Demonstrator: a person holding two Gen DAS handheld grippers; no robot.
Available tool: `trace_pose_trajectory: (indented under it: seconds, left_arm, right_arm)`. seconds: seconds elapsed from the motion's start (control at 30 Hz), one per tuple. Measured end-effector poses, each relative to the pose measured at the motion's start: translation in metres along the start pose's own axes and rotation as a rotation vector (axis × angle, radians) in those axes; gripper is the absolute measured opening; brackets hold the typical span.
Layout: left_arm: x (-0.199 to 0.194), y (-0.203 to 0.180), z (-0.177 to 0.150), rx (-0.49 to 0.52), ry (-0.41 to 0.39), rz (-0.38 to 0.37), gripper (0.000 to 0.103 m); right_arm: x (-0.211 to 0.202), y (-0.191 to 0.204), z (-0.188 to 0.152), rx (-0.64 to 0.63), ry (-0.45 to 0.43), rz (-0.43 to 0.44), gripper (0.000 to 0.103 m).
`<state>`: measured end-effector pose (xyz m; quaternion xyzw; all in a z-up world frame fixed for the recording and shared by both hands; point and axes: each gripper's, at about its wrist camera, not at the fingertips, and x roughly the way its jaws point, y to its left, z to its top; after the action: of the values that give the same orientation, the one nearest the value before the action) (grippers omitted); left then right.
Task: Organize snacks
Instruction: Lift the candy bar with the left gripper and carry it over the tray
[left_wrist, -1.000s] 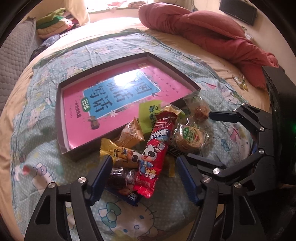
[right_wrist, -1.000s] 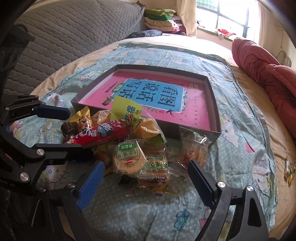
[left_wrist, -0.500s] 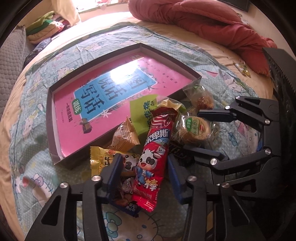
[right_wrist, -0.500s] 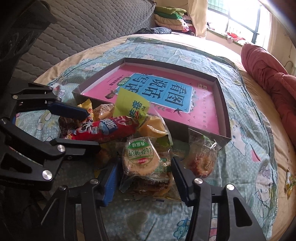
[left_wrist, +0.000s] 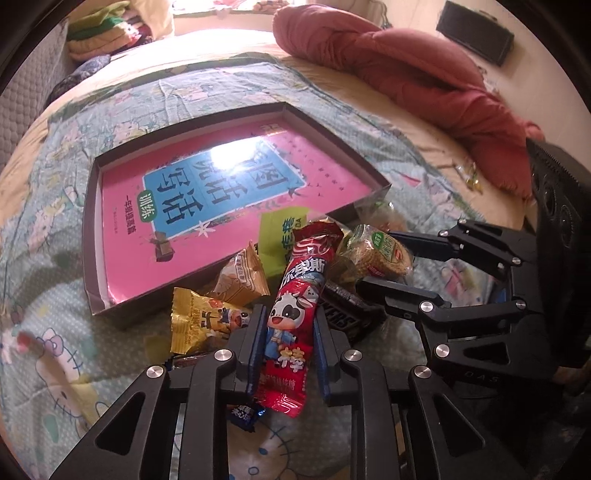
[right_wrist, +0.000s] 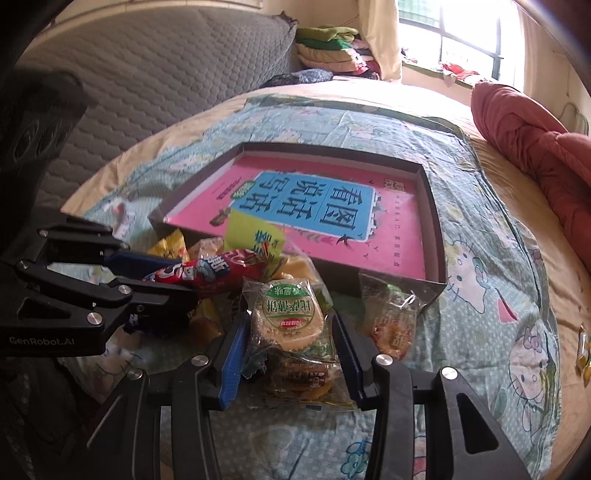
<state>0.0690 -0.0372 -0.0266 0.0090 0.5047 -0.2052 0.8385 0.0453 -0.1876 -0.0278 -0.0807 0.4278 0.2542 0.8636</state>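
While we pinch the red stick in the left gripper and the cookie pack in the right gripper, loose snacks crowd the box edge.

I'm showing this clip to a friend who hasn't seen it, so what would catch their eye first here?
Probably the bright pink book lying in the shallow dark box on the cartoon-print bedspread. Next, the heap of snacks at the box's near edge: the left hand-held gripper is closed on a long red cow-print stick pack, and the right hand-held gripper squeezes a green-labelled biscuit packet. A rumpled red quilt lies beyond.
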Motion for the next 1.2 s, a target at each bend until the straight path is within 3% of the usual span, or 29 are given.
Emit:
trace_pose_trajectory:
  seconds: [0.6,0.83,1.2]
  left_arm:
    - [-0.032,0.008,0.001,-0.084,-0.105,-0.088,0.022]
    - [-0.048,0.023,0.008,-0.135,-0.184,-0.053,0.022]
    - [-0.048,0.046,0.013,-0.193,-0.236,0.017,0.022]
  right_arm:
    - [-0.021,-0.016,0.007,0.087,-0.083,0.006,0.046]
    - [-0.026,-0.028,0.013,0.132,-0.116,0.007,0.046]
    - [-0.027,-0.043,0.022,0.161,-0.152,-0.008,0.046]
